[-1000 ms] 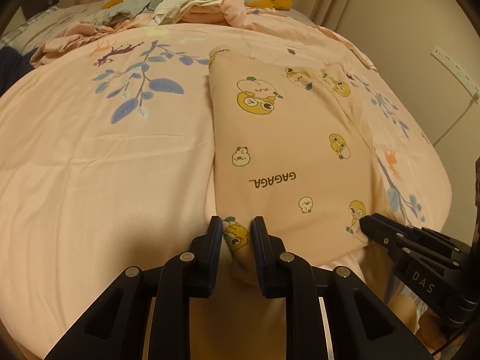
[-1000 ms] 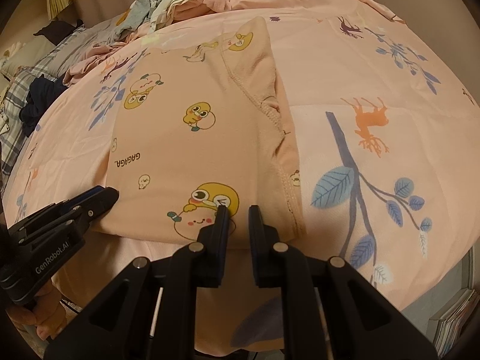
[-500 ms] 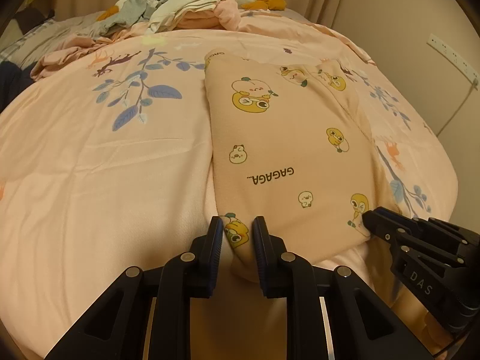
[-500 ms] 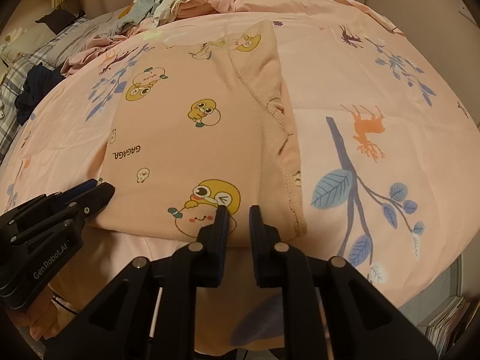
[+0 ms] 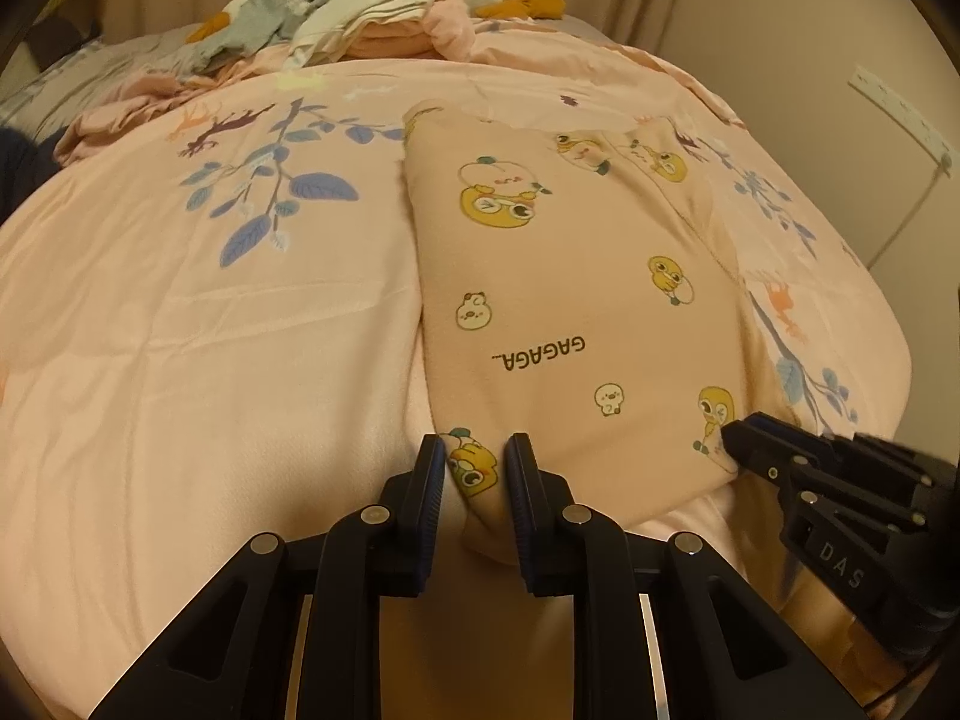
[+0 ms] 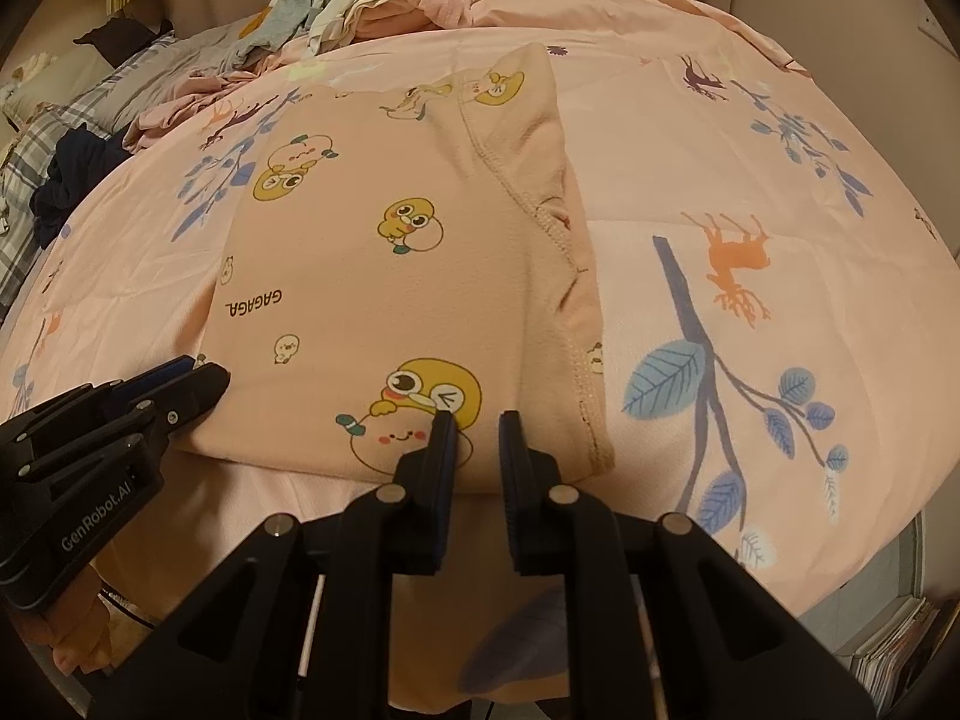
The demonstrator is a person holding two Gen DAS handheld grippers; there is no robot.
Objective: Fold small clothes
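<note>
A small peach garment [image 5: 576,300] printed with cartoon ducks and "GAGAGA" lies folded lengthwise on the pink bedspread [image 5: 180,360]. It also shows in the right wrist view [image 6: 384,276]. My left gripper [image 5: 475,456] is shut on the garment's near left corner, with cloth bunched between the fingers. My right gripper [image 6: 475,429] is shut on the garment's near edge towards its right side. The right gripper shows at the lower right in the left wrist view [image 5: 738,441], and the left gripper at the lower left in the right wrist view [image 6: 210,381].
A pile of loose clothes [image 5: 384,18] lies at the far end of the bed. Dark and plaid cloth [image 6: 54,180] lies at the far left. A wall with a power strip [image 5: 900,114] stands to the right. Books [image 6: 894,642] lie below the bed's right edge.
Both grippers have stayed shut on the garment's near edge and drawn it slightly towards me. The garment lies a little flatter and straighter.
</note>
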